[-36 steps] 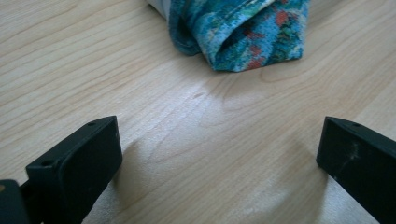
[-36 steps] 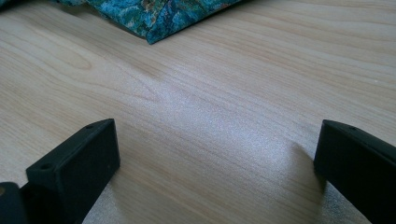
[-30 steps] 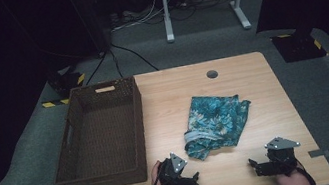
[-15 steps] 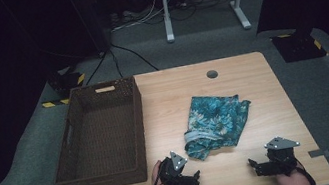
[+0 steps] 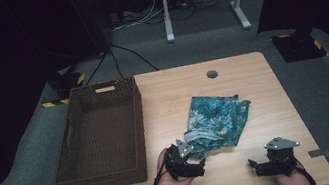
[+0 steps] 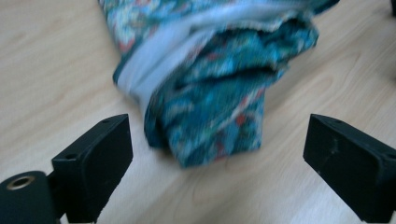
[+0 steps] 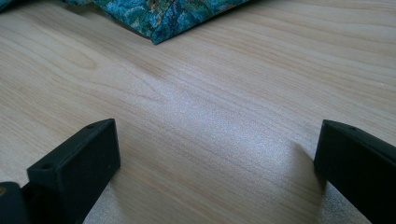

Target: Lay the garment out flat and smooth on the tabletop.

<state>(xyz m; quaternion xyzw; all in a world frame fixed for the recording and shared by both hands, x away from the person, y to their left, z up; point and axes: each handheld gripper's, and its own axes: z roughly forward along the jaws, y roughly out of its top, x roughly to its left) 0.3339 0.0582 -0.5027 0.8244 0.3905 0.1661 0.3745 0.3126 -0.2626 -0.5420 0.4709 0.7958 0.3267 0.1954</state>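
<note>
— See the left claw (image 6: 217,154)? Its jaws stand wide with the near end of that teal floral cloth (image 5: 218,121) lying just ahead of them and between, nothing pinched yet. They have just been closing a little.

— And the right claw (image 7: 217,158)?

— Released too, over bare desk (image 7: 196,93); one corner of the cloth lies well ahead of it, off to its left.

— What could spoil it?

— I'd guess the cloth is bound for the wicker basket (image 5: 107,170) on the far side of the left claw. That end is bunched in several folds with a pale hem on top. If the jaws nip only the top fold, the rest may slide out and trail on the desk, or catch on the basket rim.

— Any label or writing?

— None I can read; only the flower print.
</note>
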